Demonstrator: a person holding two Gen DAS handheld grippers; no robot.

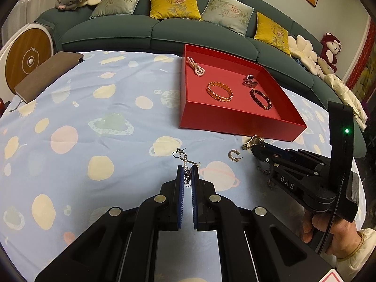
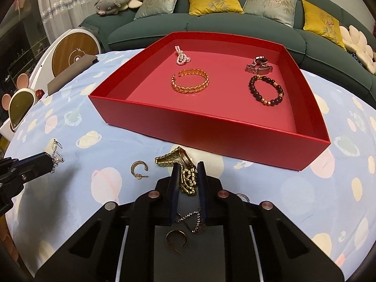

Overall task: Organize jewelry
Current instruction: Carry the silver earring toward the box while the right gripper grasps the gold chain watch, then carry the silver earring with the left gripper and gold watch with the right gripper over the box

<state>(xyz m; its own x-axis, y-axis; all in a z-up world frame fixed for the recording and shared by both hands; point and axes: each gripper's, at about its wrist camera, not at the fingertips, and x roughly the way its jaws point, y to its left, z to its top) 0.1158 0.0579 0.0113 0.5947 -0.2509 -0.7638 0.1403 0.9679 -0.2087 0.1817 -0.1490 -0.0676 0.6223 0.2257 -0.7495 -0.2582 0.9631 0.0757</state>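
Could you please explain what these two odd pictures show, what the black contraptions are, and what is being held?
No robot here: a person holds a black two-finger gripper in each hand, and a fisheye camera on each looks forward along its fingers. One picture is from the left gripper, the other from the right gripper; each also shows the other gripper from the side.

A table under a pale blue planet-print cloth carries a shallow red cardboard tray. In it lie a pink bead strand, a gold leaf-pattern bangle, a silver watch and a dark bead bracelet.

The left gripper is shut on a silver dangly earring. The right gripper's pads flank a gold link watch and appear closed on it. A small gold hoop earring lies loose on the cloth between them.
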